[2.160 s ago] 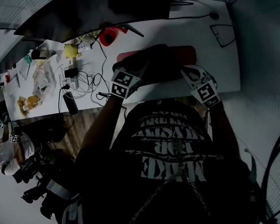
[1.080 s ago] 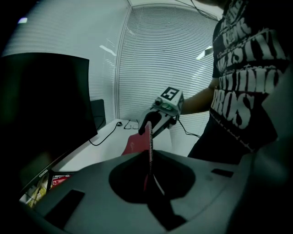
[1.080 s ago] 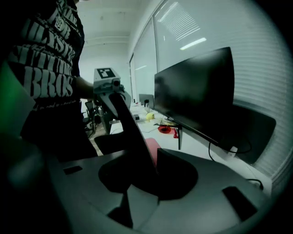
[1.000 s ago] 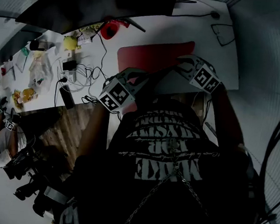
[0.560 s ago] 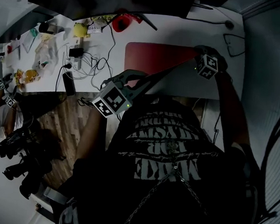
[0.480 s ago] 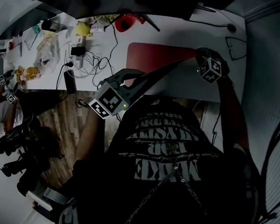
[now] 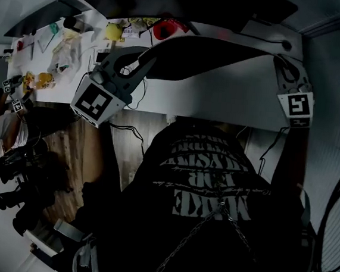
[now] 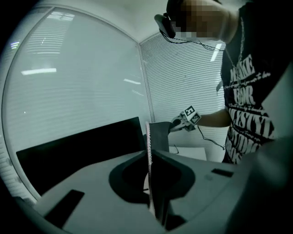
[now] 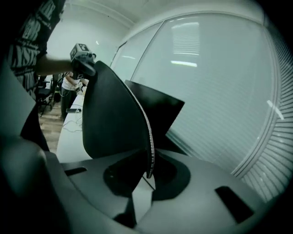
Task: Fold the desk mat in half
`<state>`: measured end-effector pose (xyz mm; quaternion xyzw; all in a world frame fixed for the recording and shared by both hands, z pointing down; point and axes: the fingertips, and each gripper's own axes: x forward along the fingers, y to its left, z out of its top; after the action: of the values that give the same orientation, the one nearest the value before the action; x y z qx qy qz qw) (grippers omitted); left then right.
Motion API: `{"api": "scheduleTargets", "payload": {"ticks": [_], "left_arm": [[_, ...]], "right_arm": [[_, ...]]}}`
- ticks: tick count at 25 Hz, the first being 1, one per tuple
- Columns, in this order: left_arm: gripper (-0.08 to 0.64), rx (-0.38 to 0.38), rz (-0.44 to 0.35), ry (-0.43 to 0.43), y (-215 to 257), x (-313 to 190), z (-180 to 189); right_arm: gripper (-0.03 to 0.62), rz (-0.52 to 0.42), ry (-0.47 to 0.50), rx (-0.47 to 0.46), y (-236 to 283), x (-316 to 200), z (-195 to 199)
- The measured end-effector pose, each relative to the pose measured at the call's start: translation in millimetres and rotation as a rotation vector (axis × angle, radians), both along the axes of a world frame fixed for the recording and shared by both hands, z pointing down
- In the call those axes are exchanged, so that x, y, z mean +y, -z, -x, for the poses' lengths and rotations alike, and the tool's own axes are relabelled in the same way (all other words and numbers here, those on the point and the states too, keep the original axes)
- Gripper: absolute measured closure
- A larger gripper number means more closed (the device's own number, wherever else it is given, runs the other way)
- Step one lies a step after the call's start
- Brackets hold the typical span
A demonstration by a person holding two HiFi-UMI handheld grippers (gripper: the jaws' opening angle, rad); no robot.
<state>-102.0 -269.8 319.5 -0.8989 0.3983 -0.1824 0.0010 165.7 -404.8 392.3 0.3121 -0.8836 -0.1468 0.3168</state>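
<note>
Both ends of the mat (image 7: 207, 55) pinched, your left gripper (image 7: 145, 55) clamped on it, your right gripper (image 7: 280, 59) just closed on it, above the desk (image 7: 61, 87).

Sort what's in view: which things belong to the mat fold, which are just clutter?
Job: desk mat, lifted; left gripper clamping it; right gripper, jaws just closed on it.
Lying about: yellow ball, red object, plastic bags, monitor.
</note>
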Motion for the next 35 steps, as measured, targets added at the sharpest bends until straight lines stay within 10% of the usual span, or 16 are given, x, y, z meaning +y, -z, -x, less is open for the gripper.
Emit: {"api": "scheduleTargets", "payload": {"ticks": [9, 21, 35], "left_arm": [[0.538, 0.046, -0.045, -0.100, -12.0, -37.7, -2.9], [0.538, 0.168, 0.348, -0.072, -199.6, 84.9, -22.7], [0.537, 0.132, 0.509, -0.047, -308.9, 158.4, -43.9]], "right_arm": [[0.574, -0.066, -0.097, 0.026, 61.4, 16.1, -32.7], [0.577, 0.445, -0.119, 0.109, -122.4, 153.3, -54.6], [0.577, 0.740, -0.136, 0.124, -247.0, 242.9, -82.1]]}}
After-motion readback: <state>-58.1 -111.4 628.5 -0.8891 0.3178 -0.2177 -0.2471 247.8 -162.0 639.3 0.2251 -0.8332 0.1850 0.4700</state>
